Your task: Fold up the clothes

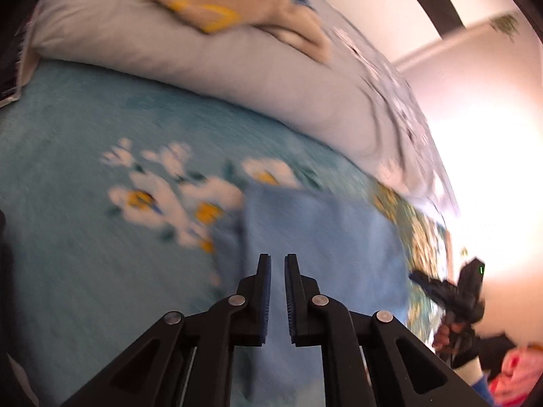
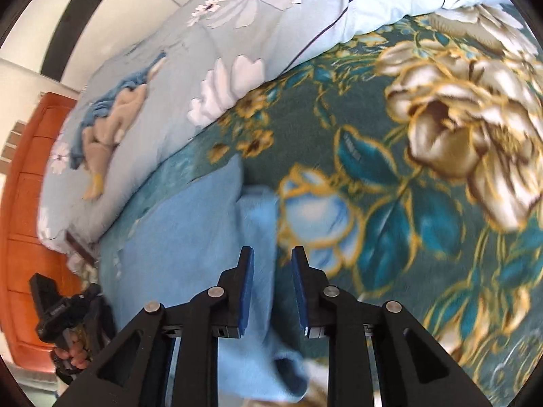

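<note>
Both views smear with motion blur, so the print on the teal floral blanket [image 1: 85, 176] reads soft at the left. The folded light blue cloth [image 1: 325, 237] lies flat on that blanket; its near edge is cut off behind the left tool [image 1: 277, 264], whose jaws stand slightly apart with nothing between them. The right tool [image 2: 273, 261] hangs over the same cloth's right edge, jaws parted, not pressing it. Far off, a tan garment [image 1: 244, 3] lies rumpled on the pale duvet [image 1: 163, 57]. No containers show.
</note>
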Available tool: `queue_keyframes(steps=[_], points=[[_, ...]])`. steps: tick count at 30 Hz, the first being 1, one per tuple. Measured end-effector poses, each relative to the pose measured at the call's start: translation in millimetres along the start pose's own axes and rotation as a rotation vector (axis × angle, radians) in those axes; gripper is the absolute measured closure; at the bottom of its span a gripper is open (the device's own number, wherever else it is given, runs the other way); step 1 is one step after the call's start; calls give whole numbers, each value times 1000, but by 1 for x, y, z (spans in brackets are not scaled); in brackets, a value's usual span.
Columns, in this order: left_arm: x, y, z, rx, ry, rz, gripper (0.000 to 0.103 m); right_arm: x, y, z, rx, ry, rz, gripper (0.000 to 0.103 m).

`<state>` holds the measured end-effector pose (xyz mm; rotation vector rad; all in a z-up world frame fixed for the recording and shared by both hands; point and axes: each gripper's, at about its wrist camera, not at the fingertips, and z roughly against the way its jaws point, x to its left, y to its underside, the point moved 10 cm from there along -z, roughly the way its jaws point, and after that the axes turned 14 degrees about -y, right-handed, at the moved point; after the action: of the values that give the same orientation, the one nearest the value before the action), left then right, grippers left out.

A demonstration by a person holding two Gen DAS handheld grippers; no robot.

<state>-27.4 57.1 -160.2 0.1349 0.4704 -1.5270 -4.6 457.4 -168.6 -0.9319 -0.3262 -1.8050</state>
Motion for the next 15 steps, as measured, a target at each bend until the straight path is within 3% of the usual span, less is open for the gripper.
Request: queue_keyframes(steps=[3,6,9,15], points=[[-23,35,-11,67,-14,-78,92,28,28,-2,34,-57,35,80],[-19,61,-20,101,-97,-103,92,43,60,-14,130,-49,109,80],[-10,82,-25,133,-143,-90,92,31,79,-20,179,1,112,80],[10,106,-41,187,-205,-66,92,-10,84,-13,136,25,-1,80]])
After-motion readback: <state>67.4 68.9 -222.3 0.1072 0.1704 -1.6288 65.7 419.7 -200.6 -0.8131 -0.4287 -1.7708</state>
